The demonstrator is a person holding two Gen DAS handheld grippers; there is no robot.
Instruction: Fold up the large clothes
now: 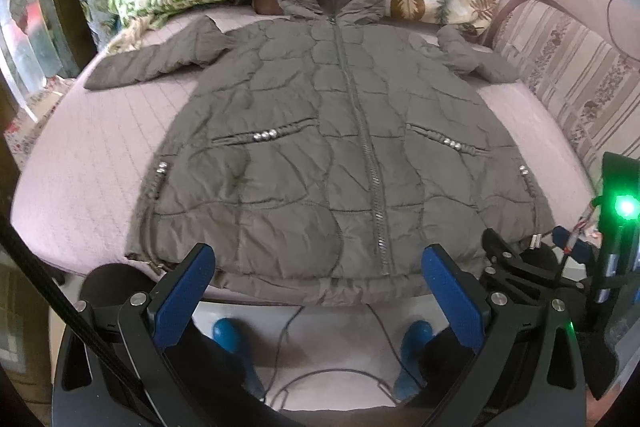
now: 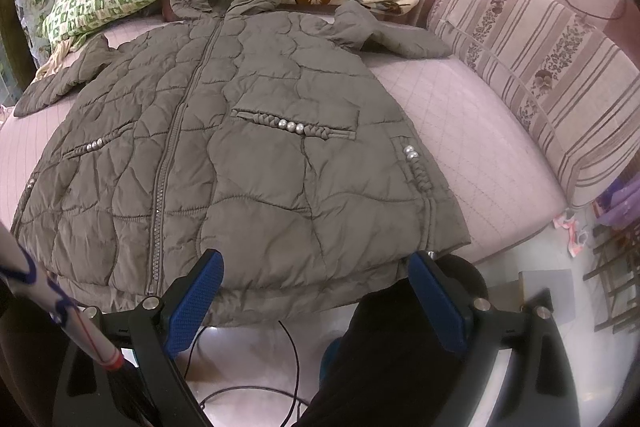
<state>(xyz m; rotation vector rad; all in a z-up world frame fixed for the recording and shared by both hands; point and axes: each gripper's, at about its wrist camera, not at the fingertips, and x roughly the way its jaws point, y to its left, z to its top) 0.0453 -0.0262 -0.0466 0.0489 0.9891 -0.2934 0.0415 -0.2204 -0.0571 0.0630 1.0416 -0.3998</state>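
- Left wrist view: quilted hooded jacket [image 1: 320,147] flat on bed [image 1: 100,167], zipped, both sleeves spread; 0 folds made.
- Left gripper [image 1: 318,287] and right gripper [image 2: 316,291]: fingers apart, holding nothing, near hem.

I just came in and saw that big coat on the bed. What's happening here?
A person is getting ready to fold the grey-green quilted coat. It lies spread flat and zipped on the pink bed, sleeves out, hood toward the pillows. The left gripper and right gripper are both near its bottom hem, jaws wide open, holding nothing. No fold has been made yet.
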